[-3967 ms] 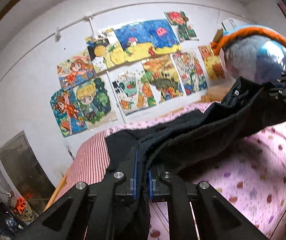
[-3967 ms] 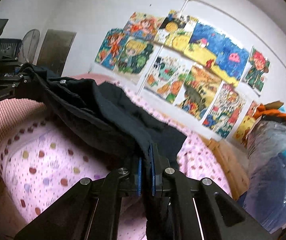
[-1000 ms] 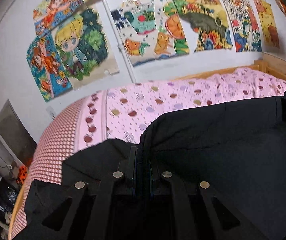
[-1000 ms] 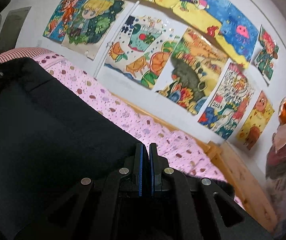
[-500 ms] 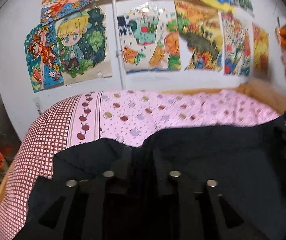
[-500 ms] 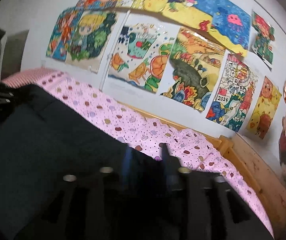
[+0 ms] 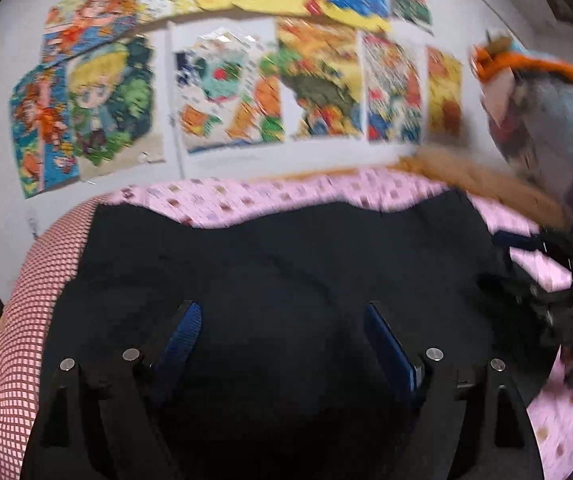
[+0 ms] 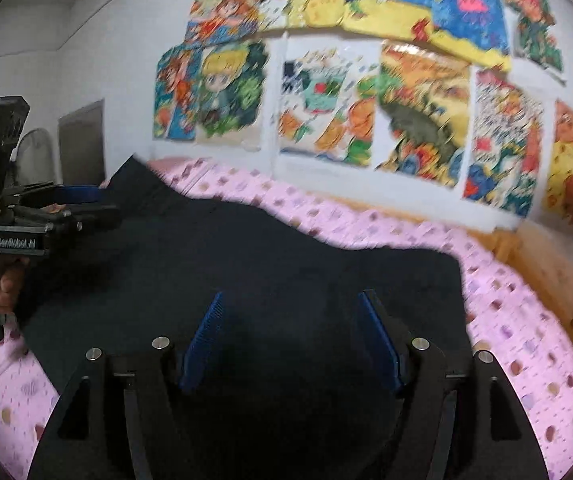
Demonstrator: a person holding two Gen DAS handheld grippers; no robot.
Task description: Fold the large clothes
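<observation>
Lying flat across the pink bed (image 8: 506, 320), the black garment (image 8: 286, 272) leaves spotted sheet bare along its far edge; the left tool (image 7: 282, 332) and right tool (image 8: 290, 324) hover released above it.

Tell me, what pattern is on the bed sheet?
Pink with little coloured dots. The sheet shows best in the right wrist view.

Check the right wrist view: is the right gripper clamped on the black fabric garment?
No, the right gripper has its blue-padded jaws spread wide, nothing between them, above the black fabric garment.
</observation>
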